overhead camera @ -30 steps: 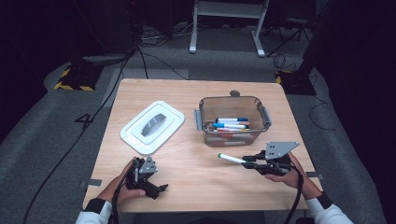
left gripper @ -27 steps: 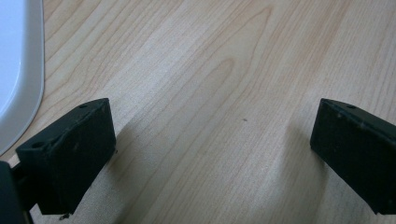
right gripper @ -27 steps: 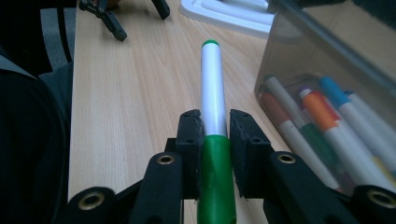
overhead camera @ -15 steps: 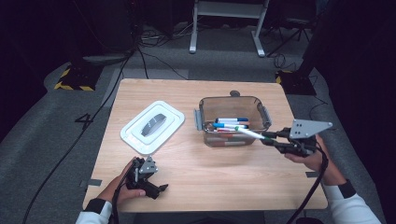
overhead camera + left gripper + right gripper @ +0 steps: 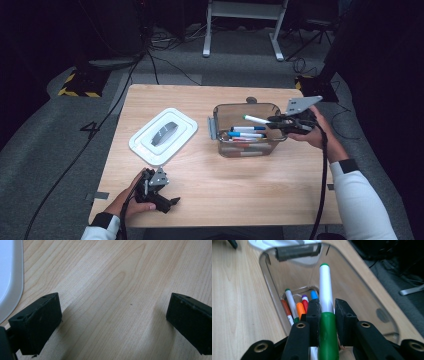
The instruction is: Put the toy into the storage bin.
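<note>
Right tool [image 5: 326,312] (clamped) on green marker [image 5: 325,290]; above bin [image 5: 269,285]

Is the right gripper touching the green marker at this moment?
Touching. In the right gripper view, the right gripper has both black jaws pressed against the sides of the green marker, holding it over the clear bin.

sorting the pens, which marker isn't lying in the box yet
The white marker with the green cap, clamped in the right gripper above the clear plastic box; the other markers lie inside.
</note>
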`<action>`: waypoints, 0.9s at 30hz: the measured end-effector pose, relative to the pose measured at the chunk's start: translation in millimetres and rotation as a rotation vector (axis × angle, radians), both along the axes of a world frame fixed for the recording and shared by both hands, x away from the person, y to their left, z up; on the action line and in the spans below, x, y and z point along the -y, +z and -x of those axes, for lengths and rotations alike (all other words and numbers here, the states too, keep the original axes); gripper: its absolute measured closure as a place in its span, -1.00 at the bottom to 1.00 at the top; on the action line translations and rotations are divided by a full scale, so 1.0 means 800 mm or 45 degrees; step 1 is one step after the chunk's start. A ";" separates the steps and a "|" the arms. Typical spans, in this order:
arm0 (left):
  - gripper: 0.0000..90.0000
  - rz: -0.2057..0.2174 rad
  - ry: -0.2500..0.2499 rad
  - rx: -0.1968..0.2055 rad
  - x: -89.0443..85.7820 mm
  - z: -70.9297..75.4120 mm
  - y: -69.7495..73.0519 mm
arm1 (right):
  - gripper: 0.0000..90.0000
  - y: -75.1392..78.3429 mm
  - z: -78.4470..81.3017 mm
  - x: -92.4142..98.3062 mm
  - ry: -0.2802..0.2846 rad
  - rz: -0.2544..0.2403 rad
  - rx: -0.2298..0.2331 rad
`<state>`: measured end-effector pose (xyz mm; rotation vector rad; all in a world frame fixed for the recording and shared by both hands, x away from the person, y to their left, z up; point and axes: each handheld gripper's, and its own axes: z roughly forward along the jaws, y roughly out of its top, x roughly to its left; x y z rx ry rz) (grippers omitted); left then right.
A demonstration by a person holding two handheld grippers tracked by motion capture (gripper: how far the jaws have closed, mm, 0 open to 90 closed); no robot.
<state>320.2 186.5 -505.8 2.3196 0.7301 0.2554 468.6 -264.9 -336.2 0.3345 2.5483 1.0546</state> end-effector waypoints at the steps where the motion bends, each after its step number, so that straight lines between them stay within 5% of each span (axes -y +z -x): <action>1: -0.99 0.000 0.000 0.000 0.000 0.000 0.000 | 0.66 -0.007 -0.008 -0.009 0.012 0.021 -0.021; 4: -0.99 0.000 0.000 0.000 0.000 0.000 0.000 | 0.66 -0.020 -0.020 -0.026 0.045 0.038 -0.085; 11: -0.99 -0.001 0.000 0.000 0.000 0.000 0.000 | 0.65 -0.048 -0.043 -0.057 0.117 0.196 -0.208; 20: -0.99 0.000 0.000 0.000 0.000 0.000 0.000 | 0.65 -0.068 -0.060 -0.053 0.036 0.293 -0.290; 27: -0.99 0.000 0.000 0.000 0.000 0.000 0.000 | 0.35 -0.069 -0.059 -0.038 -0.068 0.215 -0.272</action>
